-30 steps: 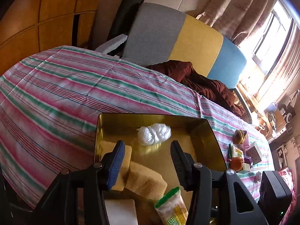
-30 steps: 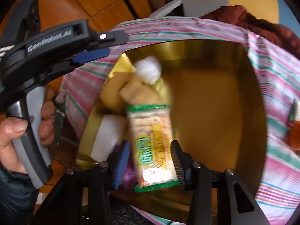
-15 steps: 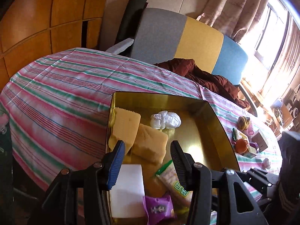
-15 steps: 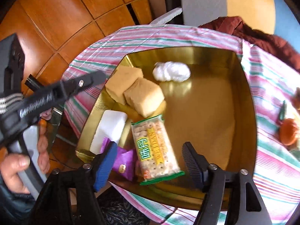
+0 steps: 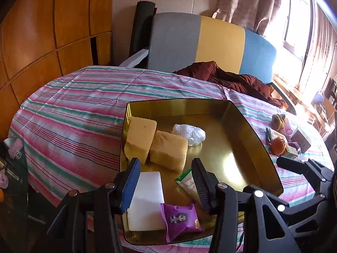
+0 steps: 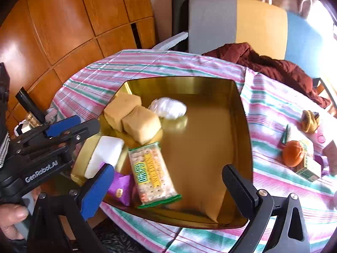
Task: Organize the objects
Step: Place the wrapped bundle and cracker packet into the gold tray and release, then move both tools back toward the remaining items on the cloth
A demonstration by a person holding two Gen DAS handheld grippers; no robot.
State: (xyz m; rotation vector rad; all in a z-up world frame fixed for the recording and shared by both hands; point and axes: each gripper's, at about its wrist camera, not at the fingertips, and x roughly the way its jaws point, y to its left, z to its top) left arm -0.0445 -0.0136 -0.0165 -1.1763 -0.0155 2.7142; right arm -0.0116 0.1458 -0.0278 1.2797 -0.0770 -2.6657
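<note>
A gold tray (image 5: 242, 126) sits on the striped cloth. It holds two yellow sponge blocks (image 5: 141, 139), a white plastic bundle (image 5: 189, 133), a white block (image 5: 146, 202), a purple packet (image 5: 182, 219) and a green-edged cracker packet (image 6: 151, 172). My right gripper (image 6: 167, 168) hovers over the tray's near edge. Its jaws are opening wide, and the cracker packet lies loose below them, touched by neither pad. My left gripper (image 5: 166, 164) hangs over the tray's near left corner, partly open with nothing in it. It also shows in the right wrist view as the left gripper (image 6: 69, 130), held by a hand.
On the cloth right of the tray lie an orange ball (image 6: 292, 152), small boxes (image 6: 309, 168), a yellowish bundle (image 6: 309, 120) and a green clip (image 6: 285, 133). A maroon garment (image 5: 231, 80) and a grey, yellow and blue cushion (image 5: 200, 42) stand behind the table. Wood panels line the left.
My right gripper opened and let go of the cracker packet, which now rests in the tray, and it drew back and up. My left gripper pulled back from the tray.
</note>
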